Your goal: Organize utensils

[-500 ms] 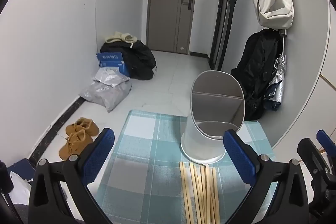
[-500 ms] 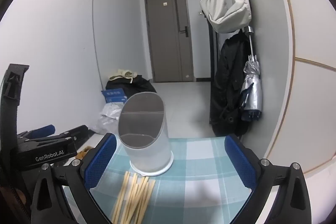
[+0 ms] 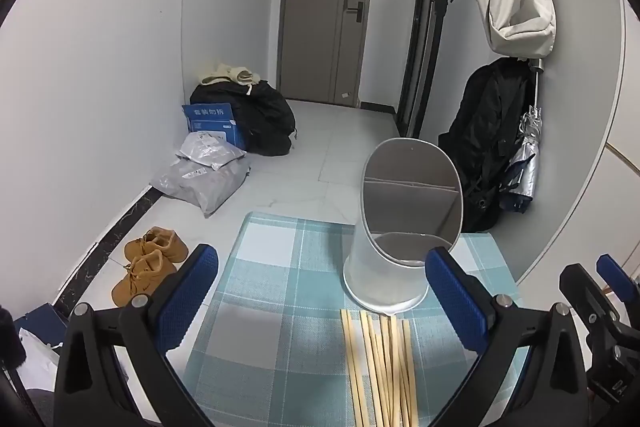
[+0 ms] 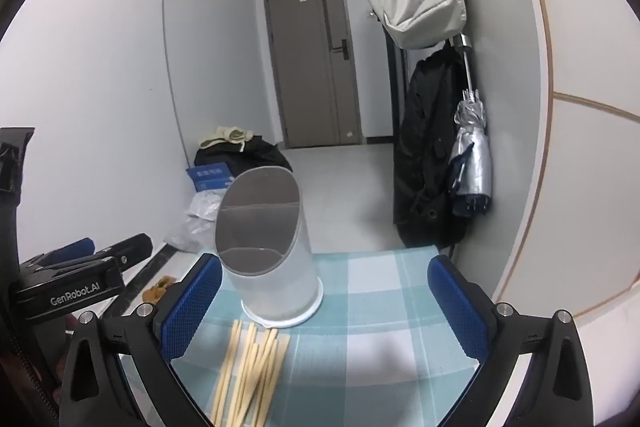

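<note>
Several pale wooden chopsticks (image 3: 380, 367) lie in a loose bundle on a teal checked cloth (image 3: 280, 287); they also show in the right wrist view (image 4: 252, 371). Just behind them stands a translucent white utensil holder (image 3: 396, 235) with a slanted open mouth and an inner divider, also seen in the right wrist view (image 4: 272, 251). My left gripper (image 3: 320, 291) is open and empty, above the cloth, left of the bundle. My right gripper (image 4: 324, 299) is open and empty, right of the chopsticks. The left gripper's body (image 4: 72, 287) shows at the left of the right wrist view.
The cloth-covered table ends ahead, with floor beyond. On the floor lie brown shoes (image 3: 148, 263), grey parcels (image 3: 204, 175), a blue box (image 3: 212, 121) and a black bag (image 3: 256, 115). A black coat (image 3: 488, 151), folded umbrella (image 3: 524, 163) and white bag (image 3: 516, 11) hang at right.
</note>
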A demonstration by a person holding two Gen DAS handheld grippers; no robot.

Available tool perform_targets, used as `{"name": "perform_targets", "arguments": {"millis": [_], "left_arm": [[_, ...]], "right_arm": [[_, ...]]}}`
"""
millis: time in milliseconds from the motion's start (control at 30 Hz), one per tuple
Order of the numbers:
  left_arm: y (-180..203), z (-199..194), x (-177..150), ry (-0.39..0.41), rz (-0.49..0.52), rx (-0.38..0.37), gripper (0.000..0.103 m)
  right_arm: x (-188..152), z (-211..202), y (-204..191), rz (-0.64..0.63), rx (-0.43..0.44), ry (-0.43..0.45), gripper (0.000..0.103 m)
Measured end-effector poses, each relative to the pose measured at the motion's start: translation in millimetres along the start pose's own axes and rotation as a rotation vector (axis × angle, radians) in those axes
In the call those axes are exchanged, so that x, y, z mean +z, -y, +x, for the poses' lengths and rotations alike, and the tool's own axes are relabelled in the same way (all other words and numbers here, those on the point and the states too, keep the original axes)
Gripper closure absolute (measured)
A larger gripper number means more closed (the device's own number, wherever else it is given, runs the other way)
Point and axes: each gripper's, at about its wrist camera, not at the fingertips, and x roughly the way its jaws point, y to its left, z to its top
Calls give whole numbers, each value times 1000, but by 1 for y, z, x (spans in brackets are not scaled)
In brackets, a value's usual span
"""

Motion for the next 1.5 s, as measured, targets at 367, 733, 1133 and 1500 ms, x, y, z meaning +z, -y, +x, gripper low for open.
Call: {"name": "perform_targets", "arguments": {"millis": [367, 733, 1133, 1500], "left_arm": [[-1, 4, -4, -10, -10, -4, 1], [-2, 7, -5, -27, -27, 1, 1], [-2, 7, -6, -23, -28, 7, 1], [-4, 7, -5, -26, -33, 4, 1]], "right_arm": [[0, -3, 0, -3, 31, 29, 0], [1, -5, 0, -1, 42, 24, 0], [0, -6, 2, 1, 30, 23, 0], [-3, -5, 0, 6, 60, 2, 0]]}}
